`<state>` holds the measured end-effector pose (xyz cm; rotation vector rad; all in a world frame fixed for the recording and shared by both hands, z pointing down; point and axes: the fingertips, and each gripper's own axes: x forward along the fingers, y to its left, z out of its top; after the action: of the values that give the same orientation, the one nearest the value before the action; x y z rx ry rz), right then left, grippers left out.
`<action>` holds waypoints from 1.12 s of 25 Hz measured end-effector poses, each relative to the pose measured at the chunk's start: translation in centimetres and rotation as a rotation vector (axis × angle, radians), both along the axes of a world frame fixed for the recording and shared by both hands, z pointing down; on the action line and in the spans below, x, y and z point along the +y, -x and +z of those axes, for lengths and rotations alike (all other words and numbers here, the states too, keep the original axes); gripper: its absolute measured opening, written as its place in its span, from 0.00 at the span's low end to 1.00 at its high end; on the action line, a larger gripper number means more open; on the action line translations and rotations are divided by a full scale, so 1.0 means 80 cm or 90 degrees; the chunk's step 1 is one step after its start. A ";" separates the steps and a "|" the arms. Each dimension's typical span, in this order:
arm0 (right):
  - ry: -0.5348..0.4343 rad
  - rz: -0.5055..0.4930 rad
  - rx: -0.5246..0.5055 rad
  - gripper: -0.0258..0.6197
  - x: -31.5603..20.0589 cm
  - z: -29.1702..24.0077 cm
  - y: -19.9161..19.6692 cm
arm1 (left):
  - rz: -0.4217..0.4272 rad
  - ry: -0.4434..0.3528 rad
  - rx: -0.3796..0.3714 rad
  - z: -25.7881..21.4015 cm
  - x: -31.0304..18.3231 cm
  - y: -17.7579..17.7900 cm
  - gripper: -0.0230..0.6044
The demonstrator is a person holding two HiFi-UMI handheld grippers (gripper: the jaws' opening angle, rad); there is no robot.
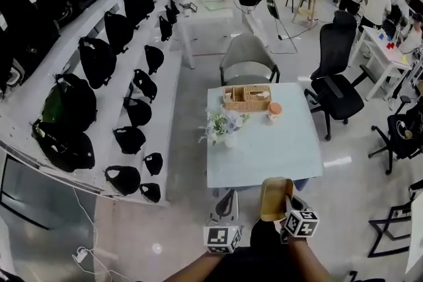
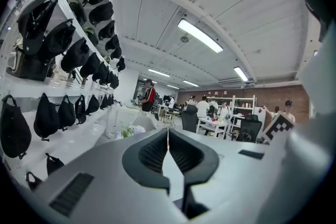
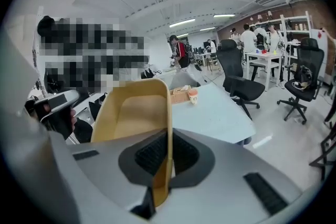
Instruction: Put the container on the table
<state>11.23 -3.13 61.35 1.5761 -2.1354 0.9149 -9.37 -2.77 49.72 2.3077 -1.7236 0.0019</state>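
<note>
The container (image 1: 275,197) is a tan, open-topped tray that hangs just off the near edge of the pale blue table (image 1: 277,148). My right gripper (image 1: 288,207) is shut on its right wall. In the right gripper view the container (image 3: 131,113) stands on edge, and its thin wall is pinched between the jaws of the right gripper (image 3: 167,152). My left gripper (image 1: 225,203) hovers beside it on the left, below the table's near left corner. In the left gripper view the left gripper (image 2: 168,136) is shut with nothing in it.
At the table's far end are a wicker basket (image 1: 246,97), an orange-lidded cup (image 1: 274,109) and a small flower pot (image 1: 225,124). A grey chair (image 1: 248,59) stands behind the table and a black office chair (image 1: 337,82) to its right. Shelves of black bags (image 1: 99,63) run along the left.
</note>
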 end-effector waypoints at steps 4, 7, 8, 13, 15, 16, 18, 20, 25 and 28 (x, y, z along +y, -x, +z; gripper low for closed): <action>0.010 0.009 -0.003 0.04 -0.046 0.009 -0.031 | 0.009 0.006 -0.004 0.003 -0.048 -0.031 0.05; 0.017 0.005 -0.006 0.04 -0.079 0.018 -0.046 | 0.021 0.006 -0.008 0.007 -0.080 -0.053 0.05; 0.018 0.002 -0.007 0.04 -0.089 0.020 -0.051 | 0.019 0.009 -0.009 0.009 -0.090 -0.059 0.05; 0.036 -0.017 -0.008 0.04 -0.135 0.025 -0.082 | 0.009 0.032 -0.018 0.013 -0.134 -0.089 0.05; 0.047 -0.022 -0.007 0.04 -0.152 0.034 -0.093 | 0.006 0.047 -0.020 0.021 -0.151 -0.099 0.05; 0.052 -0.025 -0.008 0.04 -0.160 0.039 -0.097 | 0.005 0.054 -0.021 0.025 -0.159 -0.104 0.05; 0.062 -0.033 -0.009 0.04 -0.176 0.048 -0.105 | 0.003 0.064 -0.024 0.032 -0.178 -0.115 0.05; 0.072 -0.042 -0.010 0.04 -0.193 0.057 -0.114 | 0.002 0.068 -0.025 0.036 -0.197 -0.129 0.05; 0.086 -0.078 -0.003 0.04 -0.234 0.076 -0.132 | -0.012 0.082 -0.028 0.047 -0.237 -0.157 0.05; 0.082 -0.122 0.022 0.04 -0.258 0.086 -0.134 | -0.038 0.084 -0.026 0.054 -0.254 -0.165 0.05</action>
<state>21.97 -23.77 68.22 1.2911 -2.1145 0.9333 3.80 -23.07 54.02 2.1756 -1.7558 0.1485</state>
